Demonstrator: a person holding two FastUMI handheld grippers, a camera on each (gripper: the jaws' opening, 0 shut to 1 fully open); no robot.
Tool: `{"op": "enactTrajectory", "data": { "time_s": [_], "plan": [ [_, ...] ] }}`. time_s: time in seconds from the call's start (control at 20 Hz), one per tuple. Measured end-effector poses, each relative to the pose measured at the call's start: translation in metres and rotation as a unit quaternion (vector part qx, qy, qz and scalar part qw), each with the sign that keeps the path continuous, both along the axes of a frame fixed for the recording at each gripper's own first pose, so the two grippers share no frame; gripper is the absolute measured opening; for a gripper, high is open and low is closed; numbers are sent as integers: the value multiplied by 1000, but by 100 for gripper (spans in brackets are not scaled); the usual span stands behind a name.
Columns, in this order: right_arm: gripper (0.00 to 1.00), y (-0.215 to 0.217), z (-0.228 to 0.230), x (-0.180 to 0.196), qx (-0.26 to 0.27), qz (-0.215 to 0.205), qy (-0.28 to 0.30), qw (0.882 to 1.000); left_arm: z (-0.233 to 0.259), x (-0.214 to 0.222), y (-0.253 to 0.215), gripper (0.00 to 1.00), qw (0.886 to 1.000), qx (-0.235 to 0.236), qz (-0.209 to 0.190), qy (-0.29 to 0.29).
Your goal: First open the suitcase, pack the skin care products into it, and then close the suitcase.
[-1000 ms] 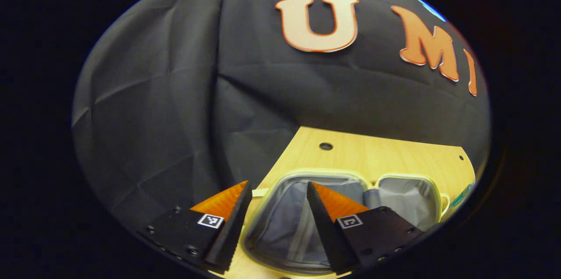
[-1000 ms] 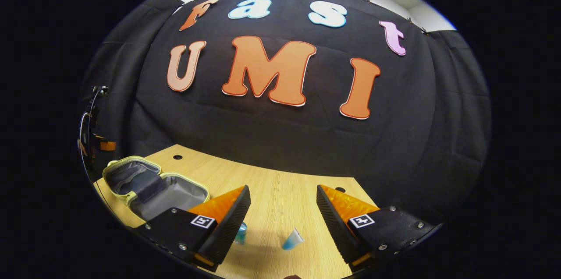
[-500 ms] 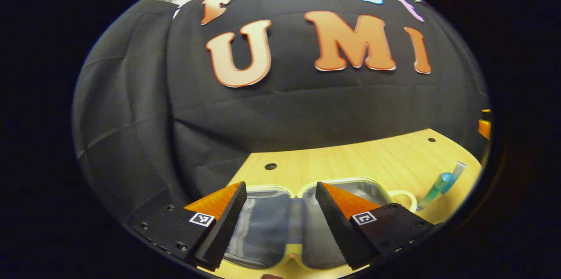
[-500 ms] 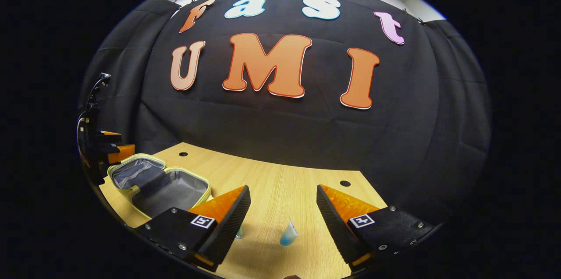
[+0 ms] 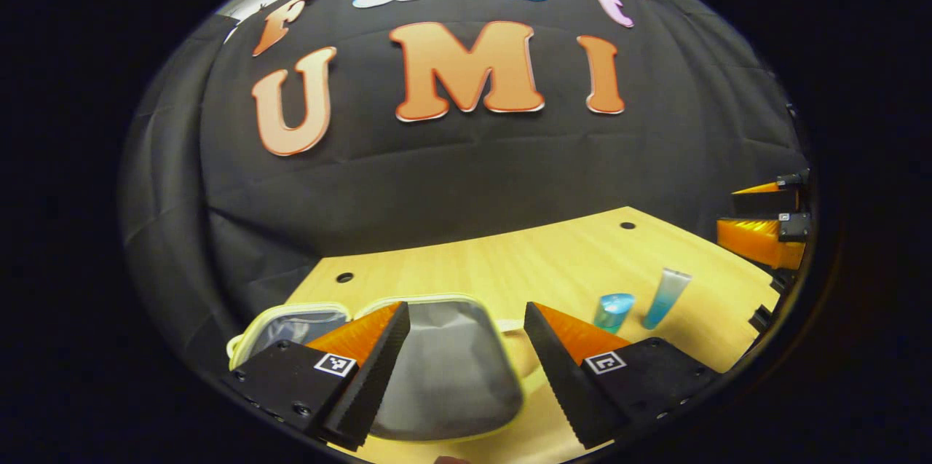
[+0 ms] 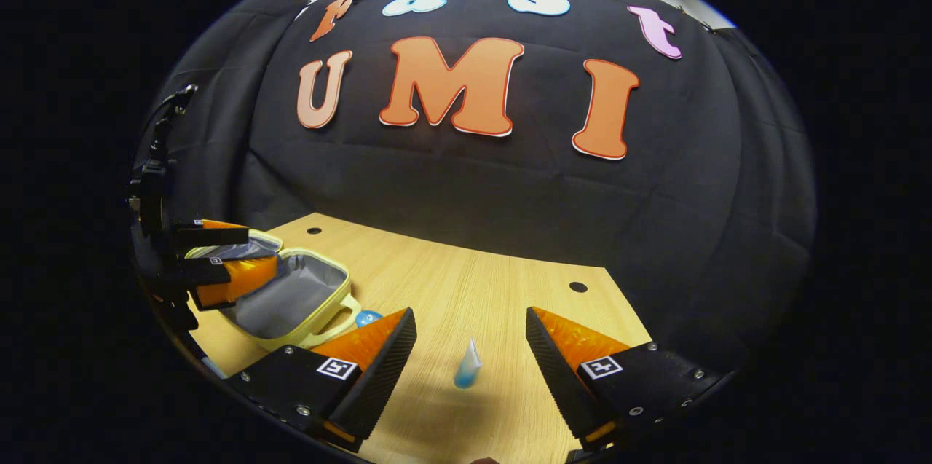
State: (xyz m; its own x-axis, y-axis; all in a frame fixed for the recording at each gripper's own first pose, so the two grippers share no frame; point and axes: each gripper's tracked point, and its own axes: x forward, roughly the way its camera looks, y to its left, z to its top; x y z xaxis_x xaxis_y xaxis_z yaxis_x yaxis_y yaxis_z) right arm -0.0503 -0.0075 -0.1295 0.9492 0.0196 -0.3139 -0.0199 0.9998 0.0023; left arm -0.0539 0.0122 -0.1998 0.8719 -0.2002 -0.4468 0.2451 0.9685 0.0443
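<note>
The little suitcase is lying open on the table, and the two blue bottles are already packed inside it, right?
Not quite. The suitcase is open on the table, but the blue tube and the small blue bottle are outside it, on the wood beside it. The left gripper view shows both clear of the case.

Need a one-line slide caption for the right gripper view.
Open right tongs hover above a blue tube on the wooden table, open suitcase alongside.

Left gripper (image 5: 466, 362) gapes above the open suitcase (image 5: 444, 369) on the table (image 5: 510, 267); jar (image 5: 613, 311) and tube (image 5: 664, 296) stand right.
</note>
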Motion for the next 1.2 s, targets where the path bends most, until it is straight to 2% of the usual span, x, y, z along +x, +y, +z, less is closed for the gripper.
{"op": "enactTrajectory", "data": {
  "time_s": [0.25,0.45,0.75,1.0,1.05,1.1,1.2],
  "plan": [
    [96,2,-20,-3,5,36,19,999,-19,-14,-69,98,999,-20,-37,17],
    [96,0,-31,-1,6,59,22,998,-46,-19,-105,98,998,-27,-45,28],
    [96,-10,-47,-3,-3,68,25,997,-103,-2,-141,98,997,-34,-47,52],
    [96,-16,-69,-3,-1,67,44,997,-141,9,-152,92,995,-43,-45,80],
    [96,-17,-74,-3,1,65,47,997,-149,10,-154,81,994,-47,-45,87],
    [96,-19,-79,-1,2,62,50,997,-154,12,-155,77,994,-49,-42,92],
    [96,-21,-90,3,3,59,58,997,-161,19,-155,75,994,-45,-39,97]
  ]
}}
